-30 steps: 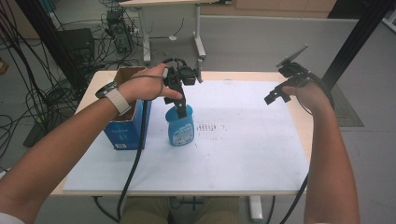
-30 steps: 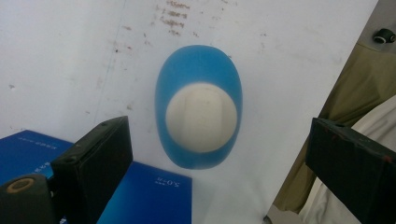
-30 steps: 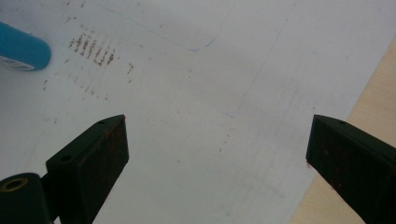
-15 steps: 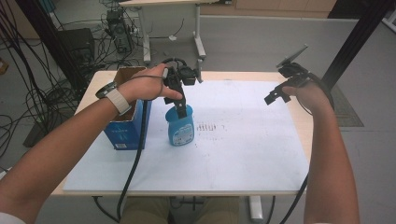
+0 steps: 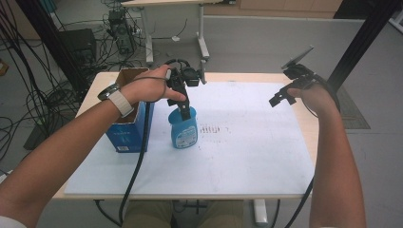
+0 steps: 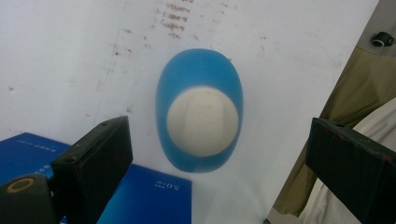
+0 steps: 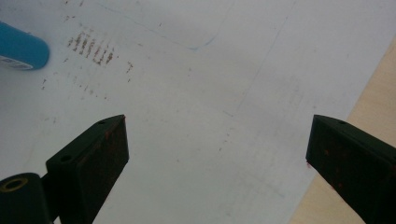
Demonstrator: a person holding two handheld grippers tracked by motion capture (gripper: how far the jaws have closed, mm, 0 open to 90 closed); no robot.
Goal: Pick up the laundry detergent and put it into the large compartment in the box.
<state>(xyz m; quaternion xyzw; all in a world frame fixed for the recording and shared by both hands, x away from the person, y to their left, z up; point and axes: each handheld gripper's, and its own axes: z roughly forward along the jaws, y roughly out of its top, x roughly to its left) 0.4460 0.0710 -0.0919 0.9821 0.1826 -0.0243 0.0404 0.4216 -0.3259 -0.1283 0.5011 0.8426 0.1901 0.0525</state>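
Observation:
A blue bottle [image 5: 183,132] with a white label stands upright on the white sheet [image 5: 237,156], just right of a blue cardboard box [image 5: 124,133]. My left gripper [image 5: 186,112] hangs straight over the bottle with its jaws pointing down. In the left gripper view the bottle's white cap [image 6: 201,121] sits below and between the two wide-apart jaws of the left gripper [image 6: 219,140], which is open and holds nothing. My right gripper [image 5: 281,98] hovers open above the sheet's far right part. In the right gripper view, the right gripper [image 7: 217,135] has only paper between its jaws.
The box is open at the top and stands at the table's left. Wooden table edge [image 7: 355,116] runs along the sheet's right side. Cables trail from both grippers. A black post [image 5: 361,42] rises behind the right hand. Faint red marks [image 5: 213,129] dot the sheet.

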